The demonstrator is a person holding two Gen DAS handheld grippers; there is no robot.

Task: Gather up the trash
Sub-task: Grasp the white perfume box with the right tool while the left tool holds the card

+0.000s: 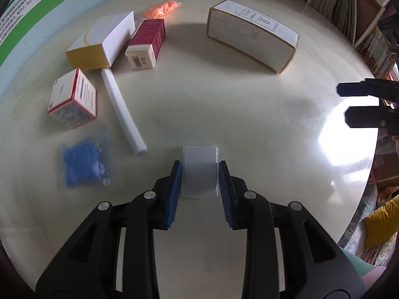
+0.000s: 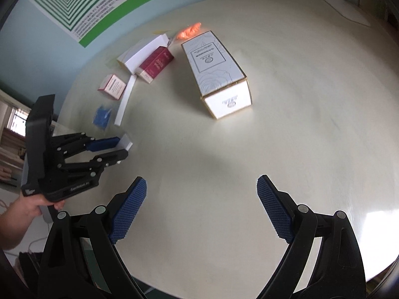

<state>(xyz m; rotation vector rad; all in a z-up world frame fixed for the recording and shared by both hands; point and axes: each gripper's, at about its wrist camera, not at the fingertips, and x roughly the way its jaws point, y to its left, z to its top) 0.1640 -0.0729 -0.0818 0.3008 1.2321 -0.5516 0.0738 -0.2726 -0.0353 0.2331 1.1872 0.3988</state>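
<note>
A round cream surface (image 1: pixel 249 114) fills both views, with a pale blue wall and a green-striped poster (image 2: pixel 89 5) behind it and bookshelves (image 1: pixel 349 12) off to the far right.

My left gripper (image 1: pixel 200 174) is clamped on a small white tray (image 1: pixel 200 167); the blue pads (image 1: pixel 174 189) press its two long sides, and the tray's front end sticks out past the fingertips. In the right wrist view the same tray (image 2: pixel 126 142) shows as a white edge at the tip of the left gripper (image 2: pixel 117 148), near the surface's left rim, with my hand (image 2: pixel 27 206) on the handle below.

My right gripper (image 2: pixel 202 186) hangs over bare surface with its jaws wide apart and nothing between them. From the left wrist view it (image 1: pixel 343 104) enters at the right edge.

The rest of the trash lies ahead and to the left of the left gripper: a blue bag (image 1: pixel 84 162) just left, a white stick (image 1: pixel 123 108) angled beside it, a red-and-white box (image 1: pixel 73 99), a yellow-ended box (image 1: pixel 102 41), a maroon box (image 1: pixel 147 43) touching it, and an orange bag (image 1: pixel 162 8) furthest back. A large white box (image 1: pixel 251 38) with gold edges stands apart, well ahead of both grippers.
</note>
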